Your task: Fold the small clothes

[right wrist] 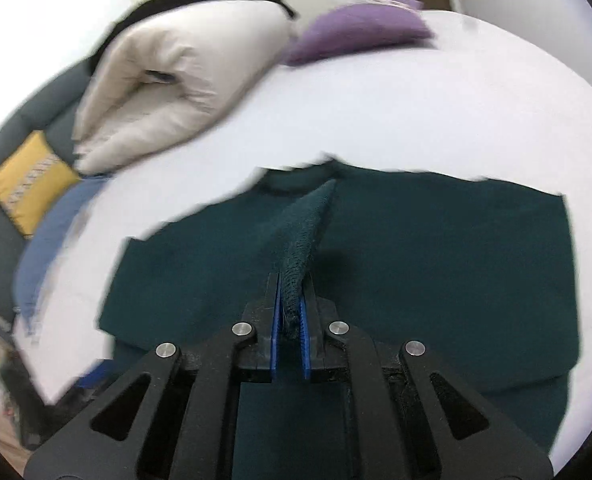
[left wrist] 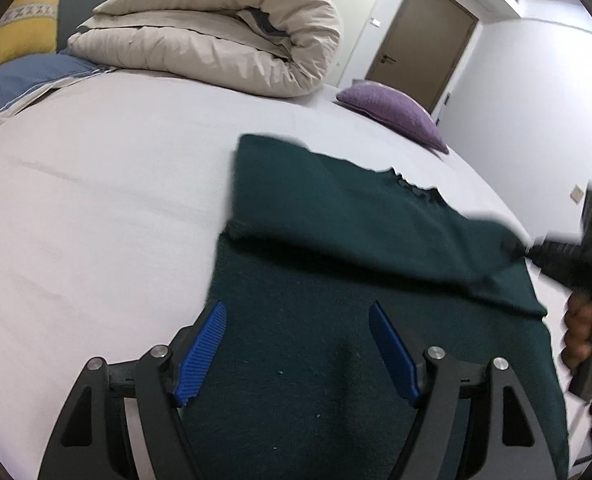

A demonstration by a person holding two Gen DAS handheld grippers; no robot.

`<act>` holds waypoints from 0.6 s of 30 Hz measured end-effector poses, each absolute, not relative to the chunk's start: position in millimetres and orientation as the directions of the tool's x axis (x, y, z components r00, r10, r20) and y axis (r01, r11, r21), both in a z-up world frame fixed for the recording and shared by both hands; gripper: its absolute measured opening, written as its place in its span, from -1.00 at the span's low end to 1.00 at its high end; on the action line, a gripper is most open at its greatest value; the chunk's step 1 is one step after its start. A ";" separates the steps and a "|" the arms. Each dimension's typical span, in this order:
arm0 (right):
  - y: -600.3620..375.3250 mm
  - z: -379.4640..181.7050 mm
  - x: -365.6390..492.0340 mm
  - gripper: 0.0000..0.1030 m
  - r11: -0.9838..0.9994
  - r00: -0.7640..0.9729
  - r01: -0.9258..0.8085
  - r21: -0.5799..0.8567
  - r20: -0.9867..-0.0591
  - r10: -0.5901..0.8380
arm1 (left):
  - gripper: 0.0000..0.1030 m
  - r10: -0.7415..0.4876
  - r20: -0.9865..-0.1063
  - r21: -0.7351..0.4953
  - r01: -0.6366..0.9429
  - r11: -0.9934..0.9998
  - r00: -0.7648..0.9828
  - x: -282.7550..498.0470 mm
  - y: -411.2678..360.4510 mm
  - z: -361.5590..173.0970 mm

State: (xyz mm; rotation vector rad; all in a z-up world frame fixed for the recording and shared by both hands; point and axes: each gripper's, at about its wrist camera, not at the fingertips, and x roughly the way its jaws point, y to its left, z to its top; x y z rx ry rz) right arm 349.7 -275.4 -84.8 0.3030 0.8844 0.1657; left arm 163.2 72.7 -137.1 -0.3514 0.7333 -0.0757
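Note:
A dark green knitted garment (left wrist: 335,248) lies on the white bed sheet (left wrist: 96,208). Its far part is folded over toward me. My left gripper (left wrist: 297,316) is open and empty, its blue pads just above the garment's near left part. My right gripper (right wrist: 290,292) is shut on a pinched-up fold of the garment (right wrist: 415,264) and lifts it slightly. The right gripper also shows in the left wrist view (left wrist: 531,248) at the garment's right edge, blurred by motion.
A rolled beige duvet (left wrist: 216,36) lies at the back of the bed. A purple cushion (left wrist: 391,112) sits at the back right. A yellow pillow (left wrist: 20,36) and a blue one (left wrist: 24,80) are at the back left. A brown door (left wrist: 419,40) is beyond.

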 end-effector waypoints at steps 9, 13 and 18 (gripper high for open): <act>-304.5 -132.7 351.3 -0.48 0.906 0.545 0.008 0.424 -0.761 0.352 | 0.49 -0.112 -0.638 -0.332 -0.141 0.933 0.762 207.3 107.0 -110.4; -315.0 -128.1 348.4 -0.11 0.887 0.576 0.017 0.462 -0.730 0.369 | 0.49 -0.086 -0.670 -0.255 -0.121 0.959 0.738 257.1 105.6 -103.1; -334.7 -136.9 353.2 -0.34 0.854 0.583 0.061 0.516 -0.713 0.389 | 0.18 -0.073 -0.746 -0.161 -0.073 0.984 0.661 314.3 88.1 -118.4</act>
